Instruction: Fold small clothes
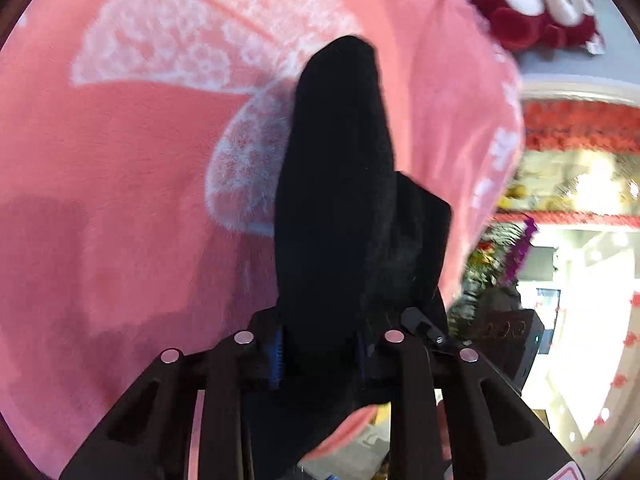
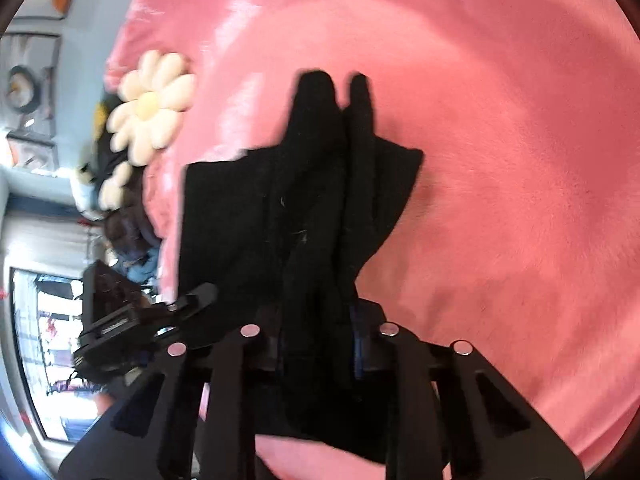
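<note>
Black garment [image 1: 336, 200] hangs bunched between the fingers of both tongs, over a pink fleece blanket [image 1: 120, 200]. The left gripper [image 1: 320, 344] is clenched on one part of it, the right gripper [image 2: 316, 336] on another. A daisy plush [image 2: 150, 106] lies ahead-left of the right gripper.

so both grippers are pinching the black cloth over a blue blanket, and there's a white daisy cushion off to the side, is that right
One detail is off: the blanket is pink, not blue, as both wrist views show. The rest holds: the left gripper and right gripper are each shut on the black cloth, and the white daisy cushion lies beside it.
</note>
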The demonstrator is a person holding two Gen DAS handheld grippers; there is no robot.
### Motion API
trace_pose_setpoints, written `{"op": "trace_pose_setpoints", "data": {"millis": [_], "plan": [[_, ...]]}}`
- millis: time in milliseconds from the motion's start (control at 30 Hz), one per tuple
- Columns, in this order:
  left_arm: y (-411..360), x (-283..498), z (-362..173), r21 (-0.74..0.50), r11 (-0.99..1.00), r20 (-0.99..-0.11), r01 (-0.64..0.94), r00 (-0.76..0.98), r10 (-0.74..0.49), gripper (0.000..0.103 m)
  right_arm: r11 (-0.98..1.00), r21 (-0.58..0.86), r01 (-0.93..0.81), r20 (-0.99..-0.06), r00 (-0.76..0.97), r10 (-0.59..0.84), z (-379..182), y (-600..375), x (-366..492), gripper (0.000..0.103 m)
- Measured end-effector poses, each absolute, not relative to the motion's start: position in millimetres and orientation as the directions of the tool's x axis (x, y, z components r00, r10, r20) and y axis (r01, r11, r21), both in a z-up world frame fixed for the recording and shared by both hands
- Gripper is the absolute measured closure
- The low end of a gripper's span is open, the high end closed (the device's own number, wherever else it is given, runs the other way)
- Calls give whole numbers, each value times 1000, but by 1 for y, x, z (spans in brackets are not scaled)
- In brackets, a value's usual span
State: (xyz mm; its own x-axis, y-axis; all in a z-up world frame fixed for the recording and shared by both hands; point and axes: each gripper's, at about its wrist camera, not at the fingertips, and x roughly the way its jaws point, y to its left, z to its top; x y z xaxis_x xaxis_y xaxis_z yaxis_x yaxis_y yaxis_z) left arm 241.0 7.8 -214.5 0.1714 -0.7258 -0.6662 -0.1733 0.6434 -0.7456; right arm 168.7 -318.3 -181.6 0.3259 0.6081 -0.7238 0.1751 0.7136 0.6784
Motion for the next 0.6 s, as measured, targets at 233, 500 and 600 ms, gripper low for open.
{"op": "trace_pose_setpoints", "data": {"millis": [233, 500, 600], "plan": [[61, 158, -194, -651, 747, -759, -132, 144, -635, 62, 783, 616, 86, -780, 206, 591, -190, -247, 93, 73], [87, 117, -223, -557, 798, -829, -229, 212, -518, 47, 870, 480, 113, -866, 221, 449, -199, -234, 68, 38], [73, 122, -221, -548, 819, -833, -168, 198, -516, 43, 867, 480, 133, -869, 213, 448, -206, -232, 80, 38]]}}
